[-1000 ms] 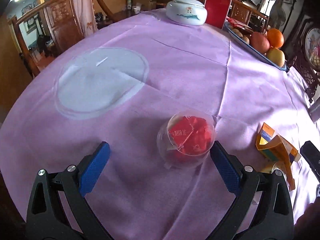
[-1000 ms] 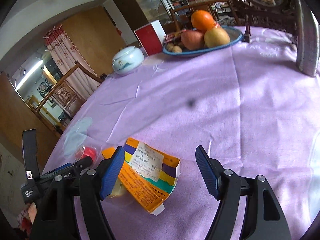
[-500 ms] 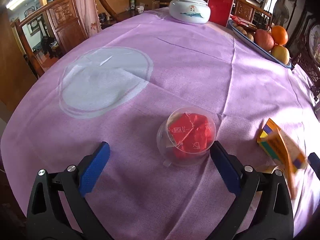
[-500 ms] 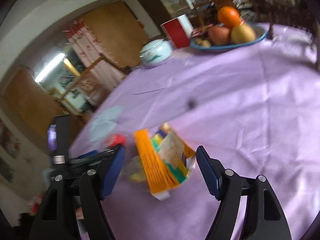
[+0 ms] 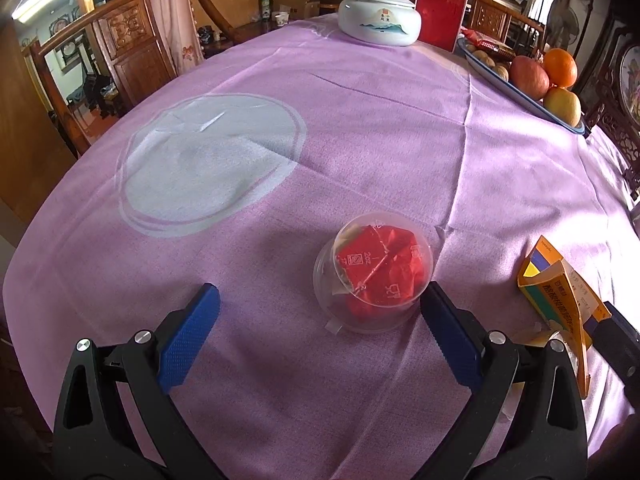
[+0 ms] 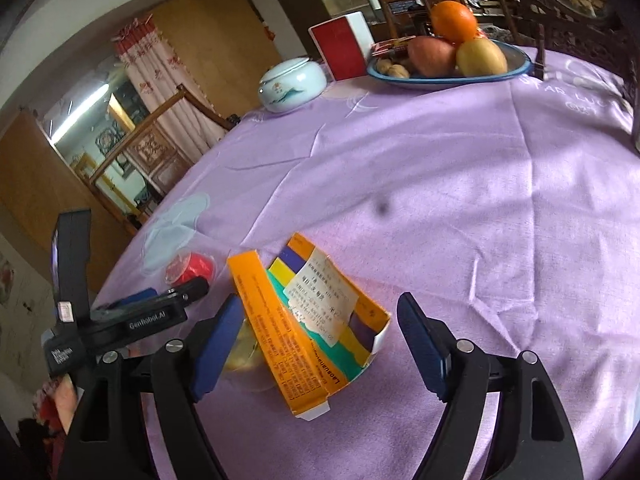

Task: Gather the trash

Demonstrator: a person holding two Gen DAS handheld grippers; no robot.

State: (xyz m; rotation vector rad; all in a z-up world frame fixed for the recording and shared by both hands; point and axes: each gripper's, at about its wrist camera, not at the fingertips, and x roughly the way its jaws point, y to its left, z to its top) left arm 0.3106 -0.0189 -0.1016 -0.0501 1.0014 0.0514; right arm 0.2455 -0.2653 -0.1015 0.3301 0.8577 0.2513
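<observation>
A clear plastic cup point(image 5: 374, 276) with a crumpled red wrapper inside stands on the purple tablecloth point(image 5: 360, 140). It sits between the fingers of my open left gripper point(image 5: 319, 294), close to the right pad and apart from the left one. A torn orange cardboard box point(image 6: 316, 320) lies open side up between the jaws of my right gripper point(image 6: 319, 299). Those jaws are opening, with a gap showing at the right pad. A yellowish crumpled plastic piece point(image 6: 244, 352) lies between the left pad and the box. The box point(image 5: 560, 292) also shows right of the cup.
At the far side stand a blue-rimmed fruit tray point(image 6: 516, 70), a white lidded jar point(image 6: 292, 84) and a red box point(image 6: 340, 50). A wooden chair point(image 5: 128, 44) stands beyond the table's left edge. A pale round patch point(image 5: 212, 160) marks the cloth.
The right gripper's view swung and rolled, and its jaws stand a little wider. The orange box tipped up and now lies open side up. The left gripper and the cup stayed put.
</observation>
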